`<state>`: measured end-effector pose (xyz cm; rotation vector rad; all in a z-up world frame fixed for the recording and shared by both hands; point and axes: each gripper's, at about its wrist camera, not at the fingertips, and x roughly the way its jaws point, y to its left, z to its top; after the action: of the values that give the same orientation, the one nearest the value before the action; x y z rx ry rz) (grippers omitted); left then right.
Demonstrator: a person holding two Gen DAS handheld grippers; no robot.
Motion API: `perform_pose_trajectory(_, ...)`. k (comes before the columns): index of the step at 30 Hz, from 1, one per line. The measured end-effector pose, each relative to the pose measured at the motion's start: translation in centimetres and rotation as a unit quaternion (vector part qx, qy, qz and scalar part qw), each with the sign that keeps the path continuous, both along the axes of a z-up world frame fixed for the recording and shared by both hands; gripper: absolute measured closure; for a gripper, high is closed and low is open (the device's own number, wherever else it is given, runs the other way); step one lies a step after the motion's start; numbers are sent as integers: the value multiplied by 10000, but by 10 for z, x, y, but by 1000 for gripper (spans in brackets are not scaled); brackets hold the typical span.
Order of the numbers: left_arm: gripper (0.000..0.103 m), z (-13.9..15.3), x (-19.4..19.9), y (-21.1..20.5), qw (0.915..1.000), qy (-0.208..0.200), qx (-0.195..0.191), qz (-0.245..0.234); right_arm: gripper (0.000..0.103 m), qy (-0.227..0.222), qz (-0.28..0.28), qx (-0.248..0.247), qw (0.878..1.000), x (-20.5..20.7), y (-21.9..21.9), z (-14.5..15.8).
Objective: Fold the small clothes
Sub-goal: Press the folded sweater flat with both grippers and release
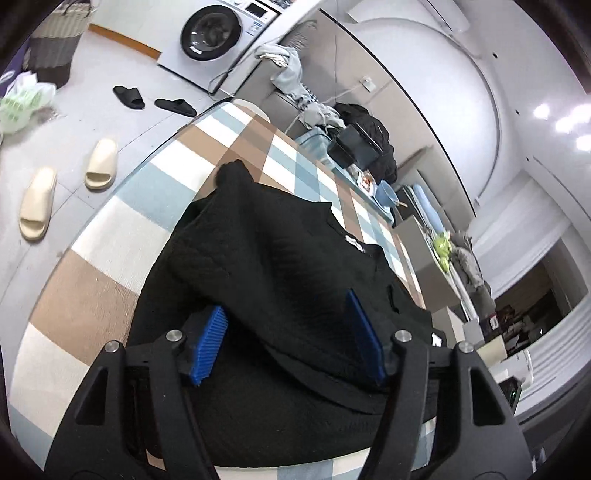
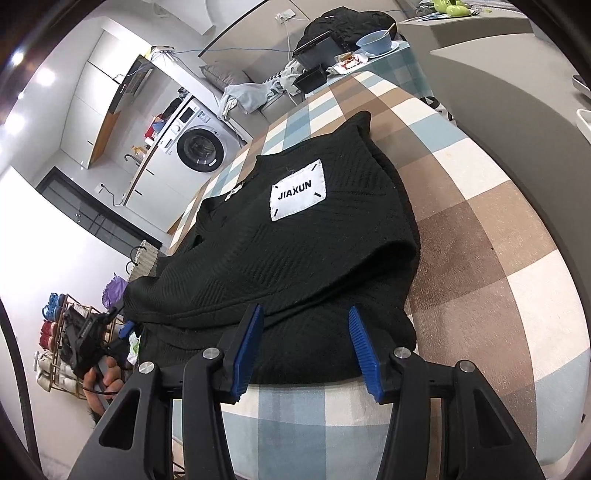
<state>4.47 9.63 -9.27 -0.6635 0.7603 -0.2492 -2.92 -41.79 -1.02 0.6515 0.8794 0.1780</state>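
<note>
A black knitted top lies folded on the checked tablecloth, its upper layer doubled over the lower. In the right wrist view the black knitted top shows a white "JIAXUN" label. My left gripper stands open over the near fold. The cloth runs between its blue pads, which do not press on it. My right gripper is open at the top's near hem, with the hem between its pads. A hand holds the left gripper at the garment's left end.
The tablecloth is bare to the right of the top. At the table's far end are a blue bowl and black trays. On the floor are cream slippers, black sandals, a washing machine and a shoe rack.
</note>
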Motion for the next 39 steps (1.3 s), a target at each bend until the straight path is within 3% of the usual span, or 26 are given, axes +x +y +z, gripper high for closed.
perform_pose_trajectory(7, 43, -29, -4, 6, 9984, 551, -135, -90, 52, -43, -115, 215, 9997, -2, -4, -2)
perform_pose_trajectory(18, 43, -43, -4, 6, 9978, 628, 14, -214, 53, -146, -813, 665, 9944, 27, -23, -14)
perform_pose_trajectory(22, 42, -42, 6, 5, 9980, 601, 57, -189, 55, -703, -720, 774, 9919, 32, -22, 9)
perform_pose_trajectory(24, 42, -41, 12, 4, 9980, 605, 67, -155, 55, -614, -707, 589, 9939, 36, -20, 13)
perform_pose_trajectory(30, 43, -42, 19, 3, 9984, 565, -10, -64, 55, -194, -731, 678, 9948, 32, -21, -6)
perform_pose_trajectory(39, 48, -41, 26, 14, 9977, 508, -430, 152, 55, -191, -800, 707, 9941, 32, -20, -12)
